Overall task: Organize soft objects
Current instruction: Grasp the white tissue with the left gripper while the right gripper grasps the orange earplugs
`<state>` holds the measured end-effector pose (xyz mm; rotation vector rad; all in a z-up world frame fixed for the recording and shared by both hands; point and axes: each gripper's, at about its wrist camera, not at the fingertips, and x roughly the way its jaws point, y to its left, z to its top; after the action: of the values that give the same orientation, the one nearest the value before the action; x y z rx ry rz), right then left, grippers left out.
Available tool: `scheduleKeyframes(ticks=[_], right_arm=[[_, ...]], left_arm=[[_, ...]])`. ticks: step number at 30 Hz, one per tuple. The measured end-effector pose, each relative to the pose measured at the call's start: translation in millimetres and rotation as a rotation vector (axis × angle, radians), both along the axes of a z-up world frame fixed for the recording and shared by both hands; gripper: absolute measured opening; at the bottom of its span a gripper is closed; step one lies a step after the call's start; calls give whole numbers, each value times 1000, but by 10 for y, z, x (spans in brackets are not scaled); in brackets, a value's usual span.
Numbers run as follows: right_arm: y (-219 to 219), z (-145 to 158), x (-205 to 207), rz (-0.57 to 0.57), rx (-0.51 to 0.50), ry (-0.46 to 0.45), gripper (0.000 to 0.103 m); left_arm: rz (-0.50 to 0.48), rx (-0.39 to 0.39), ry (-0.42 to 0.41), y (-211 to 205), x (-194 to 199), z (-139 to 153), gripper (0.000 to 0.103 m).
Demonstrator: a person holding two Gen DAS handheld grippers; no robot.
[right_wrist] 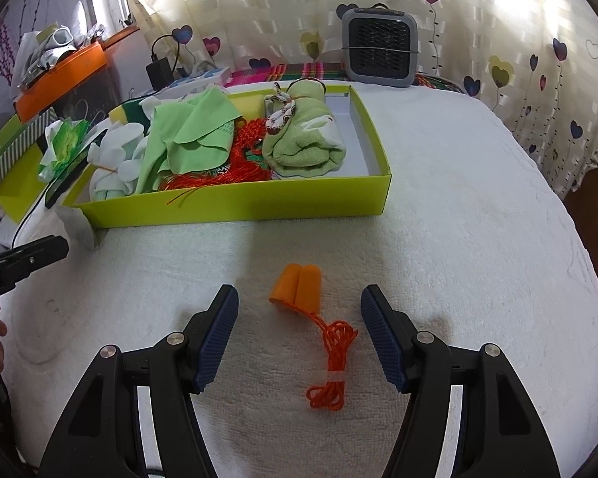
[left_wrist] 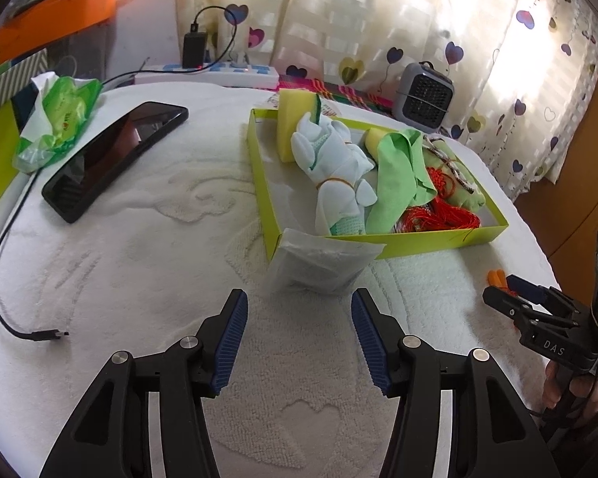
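The right gripper point(right_wrist: 297, 334) is hanging over the white towel point(right_wrist: 458, 219) with its jaws wide apart, holding nothing. A pair of orange earplugs point(right_wrist: 295, 285) on an orange cord point(right_wrist: 333, 354) is lying on the towel between its fingers, not touching them. The left gripper point(left_wrist: 299, 338) is also gaping wide and empty. A small clear plastic bag point(left_wrist: 319, 261) is lying just ahead of it, leaning against the yellow-green box point(left_wrist: 438, 239). White gloves point(left_wrist: 335, 171), a green cloth point(left_wrist: 394, 175), a yellow sponge point(left_wrist: 293, 127), a rolled green towel point(right_wrist: 307, 139) and red tassels point(right_wrist: 219, 175) are sitting inside the box.
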<state>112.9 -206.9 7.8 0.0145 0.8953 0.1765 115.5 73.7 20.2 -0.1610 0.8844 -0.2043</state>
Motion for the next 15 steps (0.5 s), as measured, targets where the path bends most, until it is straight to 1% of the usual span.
scheduleKeyframes(ticks=[5,6,7,11,13,15], right_arm=[[11,-1,18,0,-7,0,65],[21,1,22,-1,-12,0,63],[27,2,23,-1,-17,-2,58],[31,9,35,-3,-27,-6,48],[16,14,33,-8,-29,-10,35],[7,15,35,-4,-21,-11,30]], left_arm=[[4,12,10,-39,29,-14,54],[7,14,11,-44,32,-11,54],[7,14,11,-48,34,-8,54],[5,21,7,-79,41,5,54],[2,27,9,-97,50,1,54],[-1,32,12,-118,54,-4,54]])
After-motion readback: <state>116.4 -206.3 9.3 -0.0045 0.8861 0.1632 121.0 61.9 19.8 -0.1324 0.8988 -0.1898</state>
